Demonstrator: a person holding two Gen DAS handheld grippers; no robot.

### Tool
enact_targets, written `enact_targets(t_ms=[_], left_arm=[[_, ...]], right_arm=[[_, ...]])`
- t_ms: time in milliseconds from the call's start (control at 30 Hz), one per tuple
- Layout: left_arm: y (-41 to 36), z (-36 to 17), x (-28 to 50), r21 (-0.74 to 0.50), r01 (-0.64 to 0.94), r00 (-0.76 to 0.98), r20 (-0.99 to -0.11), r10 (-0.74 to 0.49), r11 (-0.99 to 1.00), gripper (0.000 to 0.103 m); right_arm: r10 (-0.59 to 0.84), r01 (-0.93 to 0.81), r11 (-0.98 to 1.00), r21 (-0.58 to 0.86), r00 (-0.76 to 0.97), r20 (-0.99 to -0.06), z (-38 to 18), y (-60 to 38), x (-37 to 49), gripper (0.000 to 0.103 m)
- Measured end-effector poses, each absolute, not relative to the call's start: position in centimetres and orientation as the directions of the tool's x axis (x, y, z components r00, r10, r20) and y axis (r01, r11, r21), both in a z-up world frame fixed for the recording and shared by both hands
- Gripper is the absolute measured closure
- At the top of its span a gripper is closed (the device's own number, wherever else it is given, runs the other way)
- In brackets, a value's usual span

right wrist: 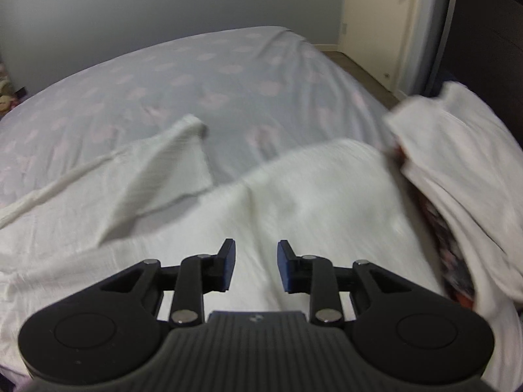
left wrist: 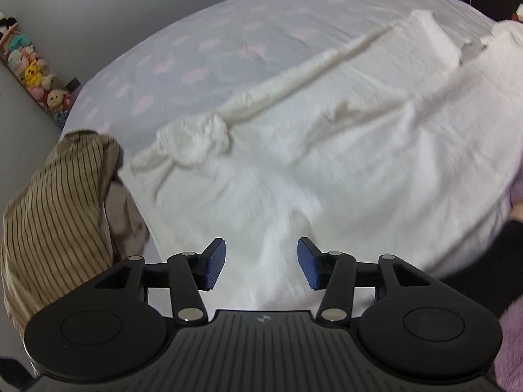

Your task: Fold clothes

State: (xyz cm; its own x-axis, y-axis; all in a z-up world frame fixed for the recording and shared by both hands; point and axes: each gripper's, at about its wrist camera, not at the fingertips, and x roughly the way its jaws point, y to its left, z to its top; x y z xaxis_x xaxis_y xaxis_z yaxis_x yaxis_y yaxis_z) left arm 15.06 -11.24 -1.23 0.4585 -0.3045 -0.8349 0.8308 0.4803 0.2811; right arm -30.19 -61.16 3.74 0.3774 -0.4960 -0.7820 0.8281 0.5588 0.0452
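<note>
A white ribbed garment [left wrist: 327,150] lies spread and rumpled on the bed, with a long sleeve [left wrist: 294,85] stretched toward the far right. My left gripper [left wrist: 261,263] hovers open over its near part, nothing between the blue pads. In the right wrist view the same white garment [right wrist: 294,196] fills the foreground, one sleeve [right wrist: 170,163] lying folded toward the left. My right gripper [right wrist: 256,266] is open above the cloth and holds nothing.
The bed sheet [left wrist: 196,52] is pale grey with pink marks. A tan striped garment [left wrist: 55,215] is piled at the left bed edge. More white cloth over a patterned item [right wrist: 457,170] lies at the right. Plush toys [left wrist: 32,75] line a shelf at left. A purple sleeve [left wrist: 510,352] shows at right.
</note>
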Motion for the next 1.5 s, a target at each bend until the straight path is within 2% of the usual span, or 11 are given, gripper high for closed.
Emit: enact_targets(t_ms=[233,467,733,767,800,900,967,1167,1233,1333,1500], left_arm=[[-13.3,-3.9,23.1,0.333,0.709,0.547,-0.816,-0.187,0.621,0.056],[-13.9,-8.2,31.3,0.335,0.566,0.565,-0.823,-0.059,0.754,0.057],[-14.9,-11.7,31.9,0.339,0.572,0.527,-0.849,-0.019,0.747,0.057],[-15.0,-11.9,31.8,0.339,0.569,0.527,-0.850,-0.016,0.749,0.057],[-15.1,-11.9,31.6,0.342,0.568,0.531,-0.847,-0.016,0.749,0.057],[-15.4,-11.3,30.8,0.346,0.575,0.545,-0.838,-0.032,0.741,0.057],[-15.3,-10.5,30.1,0.341,0.586,0.551,-0.832,-0.054,0.735,0.057],[-14.6,-7.6,26.8,0.328,0.629,0.555,-0.824,-0.112,0.704,0.057],[-14.1,-6.4,25.2,0.332,0.653,0.556,-0.820,-0.134,0.681,0.057],[-13.3,-4.3,22.4,0.337,0.698,0.558,-0.809,-0.185,0.632,0.057],[-12.4,-1.8,17.0,0.382,0.780,0.547,-0.800,-0.246,0.495,0.057]], right_arm=[[-0.435,0.792,0.603,0.091,0.423,-0.795,0.9,-64.4,-21.5,0.071],[-0.412,0.851,0.507,0.136,0.377,-0.829,-4.7,-70.2,-16.0,0.071],[-0.358,0.907,0.376,0.188,0.330,-0.873,-9.9,-74.9,-14.3,0.071],[-0.358,0.908,0.379,0.178,0.322,-0.877,-10.2,-74.8,-14.2,0.075],[-0.360,0.908,0.386,0.164,0.311,-0.879,-10.4,-74.6,-14.0,0.087],[-0.402,0.903,0.422,0.082,0.267,-0.876,-9.9,-73.9,-13.7,0.095],[-0.453,0.919,0.394,0.007,0.201,-0.868,-9.1,-74.0,-14.3,0.096],[-0.416,0.937,0.340,0.080,0.227,-0.881,-8.2,-75.7,-16.7,0.094],[-0.417,0.936,0.344,0.077,0.226,-0.880,-8.0,-75.3,-16.8,0.086],[-0.440,0.923,0.372,0.100,0.270,-0.856,-6.5,-74.0,-17.7,0.085],[-0.457,0.883,0.448,0.139,0.360,-0.813,-3.4,-70.6,-19.8,0.077]])
